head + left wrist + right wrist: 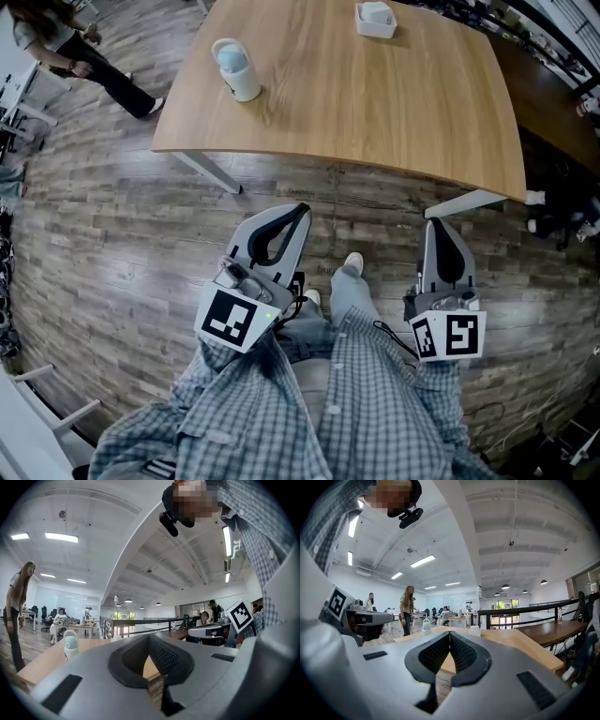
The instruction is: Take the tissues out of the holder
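The white tissue holder stands at the far edge of the light wooden table, with tissue showing in its top; in the right gripper view the tissue holder is small, just right of the jaw tips. Both grippers hang low over the floor in front of the table's near edge, well short of the holder. My left gripper is shut with nothing in it, its tips meeting. My right gripper also has its jaws together and holds nothing.
A white and pale-blue jug stands on the table's left part. White table legs angle down at the near corners. A person stands at the upper left on the plank floor. A darker table lies to the right.
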Motion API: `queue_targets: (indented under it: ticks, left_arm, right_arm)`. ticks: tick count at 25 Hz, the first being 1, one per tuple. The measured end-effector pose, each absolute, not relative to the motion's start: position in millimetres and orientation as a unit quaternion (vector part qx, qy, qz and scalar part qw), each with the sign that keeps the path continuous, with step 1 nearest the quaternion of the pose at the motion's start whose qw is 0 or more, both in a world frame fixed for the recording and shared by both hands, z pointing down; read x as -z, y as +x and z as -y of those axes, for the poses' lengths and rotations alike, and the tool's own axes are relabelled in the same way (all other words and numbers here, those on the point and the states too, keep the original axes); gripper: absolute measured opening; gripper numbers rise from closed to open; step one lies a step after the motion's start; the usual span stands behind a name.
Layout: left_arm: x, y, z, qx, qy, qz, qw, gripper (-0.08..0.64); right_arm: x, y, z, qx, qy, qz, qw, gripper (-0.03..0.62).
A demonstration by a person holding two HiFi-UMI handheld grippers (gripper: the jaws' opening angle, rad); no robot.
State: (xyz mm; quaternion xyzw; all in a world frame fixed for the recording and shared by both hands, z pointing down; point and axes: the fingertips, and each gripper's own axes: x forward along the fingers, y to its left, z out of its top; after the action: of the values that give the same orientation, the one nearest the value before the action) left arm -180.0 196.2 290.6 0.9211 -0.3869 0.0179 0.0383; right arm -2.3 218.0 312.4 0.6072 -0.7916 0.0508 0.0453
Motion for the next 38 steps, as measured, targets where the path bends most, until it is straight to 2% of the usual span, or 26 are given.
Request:
queue_targets:
  ticks: [17,27,38]
  left_arm:
    - [-284.8,-130.0,-139.9,-0.028,0.901,0.432,0.035,0.008]
    - [-268.2,-106.4,-118.3,-0.005,0.893,0.45,-0.002,0.008]
    - [-265.4,-89.8,-102.0,0.0,0.887,0.462,0.007,0.008]
  right_arm:
    - [-310.3,54.5,-146.0,-0.042,0.571,0.818,0.05,0.011]
    - [-304.0,74.3,-119.9,-0.028,0.546,0.836,0.045,0.011]
    - [-304.6,105.5,-111.1,-0.024,0.554,0.831,0.044,0.011]
